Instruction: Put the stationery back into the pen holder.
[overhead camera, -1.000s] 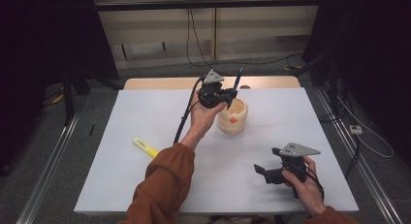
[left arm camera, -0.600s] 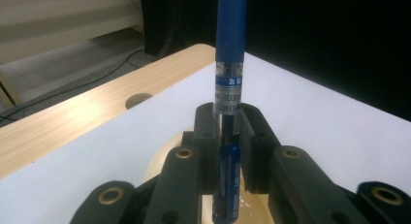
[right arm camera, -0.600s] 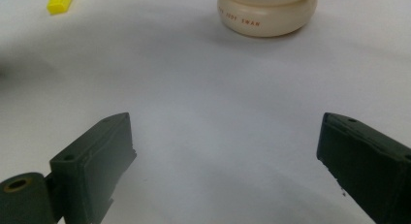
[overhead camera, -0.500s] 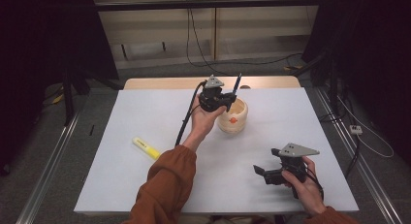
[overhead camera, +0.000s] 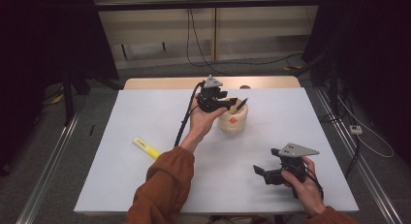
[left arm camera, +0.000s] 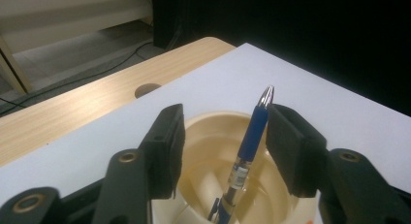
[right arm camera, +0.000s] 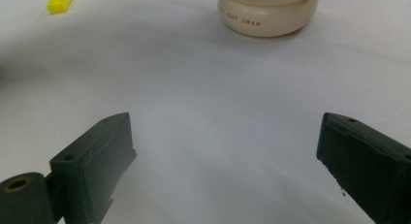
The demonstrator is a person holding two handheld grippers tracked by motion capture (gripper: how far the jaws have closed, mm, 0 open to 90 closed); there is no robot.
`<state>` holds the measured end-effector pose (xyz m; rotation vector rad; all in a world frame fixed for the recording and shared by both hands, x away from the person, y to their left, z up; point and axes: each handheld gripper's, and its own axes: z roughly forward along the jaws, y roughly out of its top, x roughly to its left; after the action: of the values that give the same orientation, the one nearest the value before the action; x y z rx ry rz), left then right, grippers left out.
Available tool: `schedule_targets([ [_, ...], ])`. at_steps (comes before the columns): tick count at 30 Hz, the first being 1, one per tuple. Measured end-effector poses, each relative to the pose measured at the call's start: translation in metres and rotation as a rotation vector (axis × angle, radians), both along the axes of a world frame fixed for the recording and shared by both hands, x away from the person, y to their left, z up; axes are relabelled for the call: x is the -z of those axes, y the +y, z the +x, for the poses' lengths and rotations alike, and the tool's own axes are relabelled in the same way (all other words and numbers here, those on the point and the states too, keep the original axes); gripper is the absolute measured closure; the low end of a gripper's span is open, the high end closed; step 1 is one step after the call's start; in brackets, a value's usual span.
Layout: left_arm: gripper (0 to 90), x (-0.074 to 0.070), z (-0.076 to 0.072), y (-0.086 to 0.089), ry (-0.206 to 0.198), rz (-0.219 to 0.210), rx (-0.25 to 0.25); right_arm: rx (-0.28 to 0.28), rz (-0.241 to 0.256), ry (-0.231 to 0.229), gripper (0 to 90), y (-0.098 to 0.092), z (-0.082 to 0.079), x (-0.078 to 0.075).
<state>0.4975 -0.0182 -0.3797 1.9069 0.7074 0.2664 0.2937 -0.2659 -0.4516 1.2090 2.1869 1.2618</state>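
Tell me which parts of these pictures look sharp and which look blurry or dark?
High view: the white table is evenly lit, the surroundings nearly black. Left gripper view: the blue pen in the cream cup is crisp, the room behind falls to black. Right gripper view: the near jaws are soft, the yellow highlighter blurred, and a broad faint shadow lies across the tabletop.

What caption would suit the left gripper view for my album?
Open left gripper poised over a cream holder, a blue pen leaning inside beside one finger.
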Motion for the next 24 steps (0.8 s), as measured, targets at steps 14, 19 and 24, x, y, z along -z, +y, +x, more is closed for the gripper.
schedule_targets([
  [14,10.0,-0.012,-0.014,0.030,0.029,0.023,-0.023,0.004,-0.007,-0.001,6.1,0.001,0.000,0.000],
  [19,6.8,-0.011,-0.019,0.044,0.052,0.020,-0.034,0.004,-0.007,-0.001,6.2,0.001,0.001,0.000],
  [24,6.6,-0.010,-0.025,0.055,0.060,0.022,-0.039,0.004,-0.010,0.000,6.2,0.002,0.001,0.000],
])
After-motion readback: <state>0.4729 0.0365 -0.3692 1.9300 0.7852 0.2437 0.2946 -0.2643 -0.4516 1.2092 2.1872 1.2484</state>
